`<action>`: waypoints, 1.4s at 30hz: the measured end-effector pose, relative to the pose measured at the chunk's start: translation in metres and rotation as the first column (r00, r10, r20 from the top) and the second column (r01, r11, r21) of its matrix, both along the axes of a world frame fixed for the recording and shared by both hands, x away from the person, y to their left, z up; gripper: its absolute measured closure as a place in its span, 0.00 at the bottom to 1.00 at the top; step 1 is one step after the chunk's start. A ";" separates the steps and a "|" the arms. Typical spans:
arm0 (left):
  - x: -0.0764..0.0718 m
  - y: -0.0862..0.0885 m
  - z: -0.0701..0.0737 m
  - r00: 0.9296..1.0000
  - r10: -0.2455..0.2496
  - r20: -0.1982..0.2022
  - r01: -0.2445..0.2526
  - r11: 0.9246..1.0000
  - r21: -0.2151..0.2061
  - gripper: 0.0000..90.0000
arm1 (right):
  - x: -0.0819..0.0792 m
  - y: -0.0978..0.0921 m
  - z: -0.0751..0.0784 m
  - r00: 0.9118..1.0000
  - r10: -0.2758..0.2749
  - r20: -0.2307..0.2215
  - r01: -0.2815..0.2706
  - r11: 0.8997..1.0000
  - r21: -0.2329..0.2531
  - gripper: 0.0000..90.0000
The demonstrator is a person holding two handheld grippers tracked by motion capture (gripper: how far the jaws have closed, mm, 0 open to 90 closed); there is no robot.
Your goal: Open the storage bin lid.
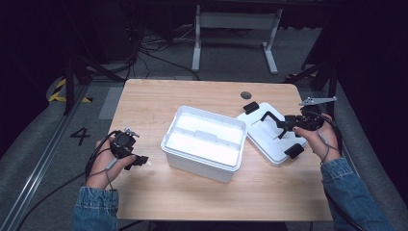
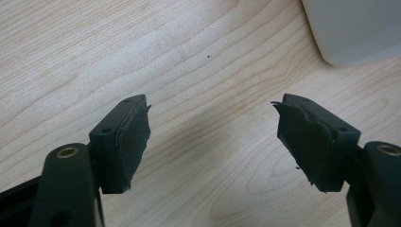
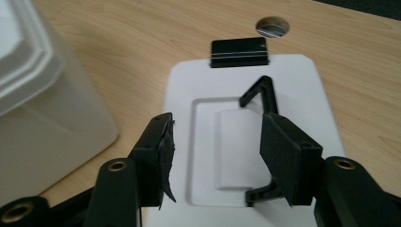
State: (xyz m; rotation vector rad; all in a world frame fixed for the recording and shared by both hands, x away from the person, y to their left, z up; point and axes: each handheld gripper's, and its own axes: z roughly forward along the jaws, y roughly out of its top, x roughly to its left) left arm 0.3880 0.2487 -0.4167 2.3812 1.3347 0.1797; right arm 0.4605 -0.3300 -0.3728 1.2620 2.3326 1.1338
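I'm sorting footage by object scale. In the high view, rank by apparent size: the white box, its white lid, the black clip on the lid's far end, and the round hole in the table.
1. white box
2. white lid
3. black clip
4. round hole, only slightly smaller than the clip.

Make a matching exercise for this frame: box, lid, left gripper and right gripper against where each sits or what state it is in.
Things:
1. box
2. lid
3. left gripper
4. right gripper

Places or states:
A. open, over bare table
B. open, over the lid's black handle
C. table centre, uncovered
D. flat on the table, right of the box

Pairs: 1-C, 2-D, 3-A, 4-B
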 end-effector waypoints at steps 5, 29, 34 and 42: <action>-0.001 -0.001 -0.001 1.000 0.004 -0.007 -0.004 1.000 -0.001 0.30 | -0.026 0.012 0.010 0.997 0.080 0.002 -0.080 0.997 0.016 0.53; 0.003 -0.007 -0.004 1.000 -0.020 -0.020 0.020 1.000 0.009 0.29 | -0.105 0.059 -0.031 0.935 0.353 -0.008 -0.354 0.935 -0.012 0.61; 0.003 -0.007 -0.003 1.000 -0.026 -0.018 0.026 1.000 0.009 0.29 | -0.114 0.069 -0.046 0.921 0.389 -0.018 -0.389 0.921 -0.004 0.62; 0.005 -0.010 -0.006 0.999 -0.042 -0.024 0.043 0.999 0.031 0.29 | -0.119 0.080 -0.072 0.934 0.357 -0.019 -0.358 0.933 -0.036 0.64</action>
